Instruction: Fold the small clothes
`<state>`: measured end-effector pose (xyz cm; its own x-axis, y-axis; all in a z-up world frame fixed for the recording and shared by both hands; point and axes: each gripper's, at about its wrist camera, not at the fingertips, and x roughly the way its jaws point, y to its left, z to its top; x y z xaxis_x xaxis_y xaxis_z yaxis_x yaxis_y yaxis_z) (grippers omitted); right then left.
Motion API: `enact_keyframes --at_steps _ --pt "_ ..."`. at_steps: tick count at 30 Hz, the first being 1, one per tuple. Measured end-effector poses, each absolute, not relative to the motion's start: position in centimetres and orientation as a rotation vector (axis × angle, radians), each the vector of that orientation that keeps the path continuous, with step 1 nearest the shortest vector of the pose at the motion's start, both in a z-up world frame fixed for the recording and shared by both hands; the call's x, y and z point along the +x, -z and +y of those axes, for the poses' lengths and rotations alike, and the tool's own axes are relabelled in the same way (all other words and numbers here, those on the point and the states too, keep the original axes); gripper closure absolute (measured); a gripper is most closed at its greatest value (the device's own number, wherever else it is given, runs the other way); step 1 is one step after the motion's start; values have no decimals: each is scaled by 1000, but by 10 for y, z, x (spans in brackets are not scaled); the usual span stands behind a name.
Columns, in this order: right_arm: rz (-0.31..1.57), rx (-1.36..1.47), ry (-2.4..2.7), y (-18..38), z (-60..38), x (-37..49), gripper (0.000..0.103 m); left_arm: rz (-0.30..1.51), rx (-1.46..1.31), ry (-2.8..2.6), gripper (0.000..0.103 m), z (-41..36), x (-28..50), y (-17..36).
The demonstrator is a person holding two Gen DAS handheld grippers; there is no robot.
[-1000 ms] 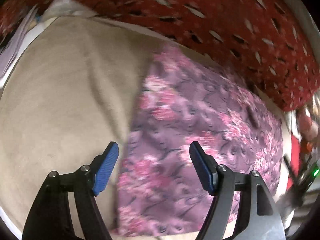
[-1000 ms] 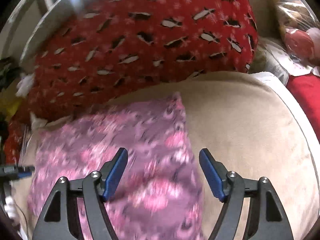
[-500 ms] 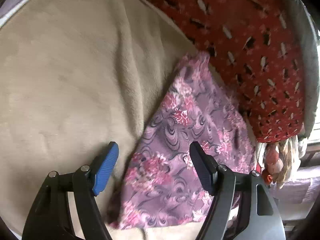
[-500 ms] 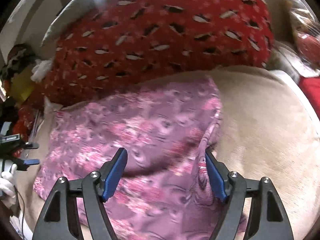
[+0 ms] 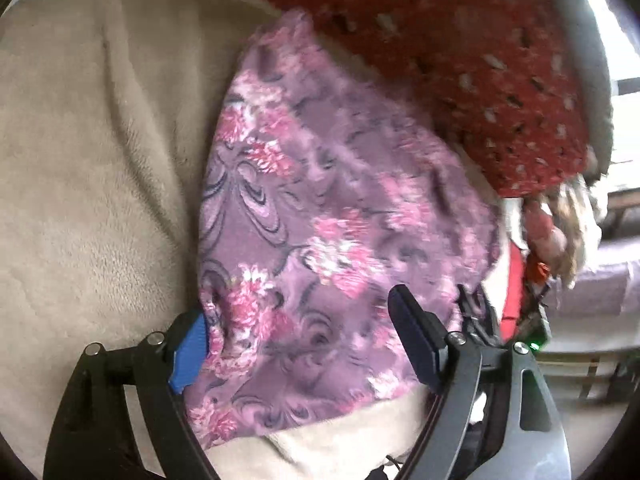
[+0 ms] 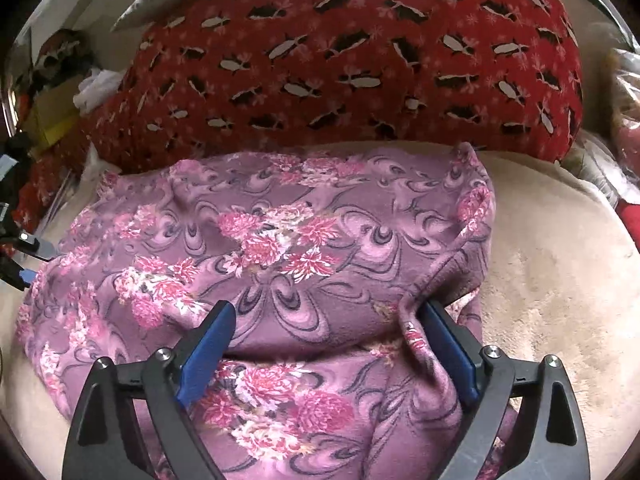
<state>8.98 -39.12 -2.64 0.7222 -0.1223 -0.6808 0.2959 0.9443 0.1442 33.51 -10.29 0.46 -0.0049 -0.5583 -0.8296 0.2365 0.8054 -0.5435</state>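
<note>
A purple cloth with pink flowers point(image 6: 280, 248) lies on a beige fleece cover point(image 6: 560, 280). In the right wrist view its right side is bunched and folded over. My right gripper point(image 6: 326, 348) is open, its jaws wide apart, with the cloth's raised fold between and under the fingers. In the left wrist view the same cloth point(image 5: 320, 220) lies slanted. My left gripper point(image 5: 300, 344) is open and straddles the cloth's near left edge; the cloth edge touches the left blue pad point(image 5: 190, 354).
A red blanket with dark and white shapes point(image 6: 360, 60) is heaped right behind the cloth and also shows in the left wrist view point(image 5: 480, 60). Clutter and bags lie at the far left point(image 6: 60, 92) and right point(image 6: 624, 100).
Both grippers have moved closer onto the cloth. The cloth's right side has been pushed up into a fold at the right gripper. The left gripper now reaches over the cloth's edge.
</note>
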Motion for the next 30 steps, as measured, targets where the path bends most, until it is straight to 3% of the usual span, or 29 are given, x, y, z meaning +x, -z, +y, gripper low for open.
enact_keyframes --at_steps 13,14,15,16,17,30 --pt "722 256 228 27 -392 90 8 1495 -261 608 20 -111 346 27" --pt "722 256 227 27 -392 90 8 1486 -253 610 26 -113 344 24" --pt "721 257 227 27 -392 90 8 1475 -226 610 45 -115 340 18" --pt "721 259 226 27 -392 90 8 1469 -204 615 57 -117 337 15" --pt "721 260 224 27 -392 90 8 1466 -191 630 77 -119 334 11" --pt "742 347 239 1 -416 73 9 1339 -225 726 83 -171 301 -77"
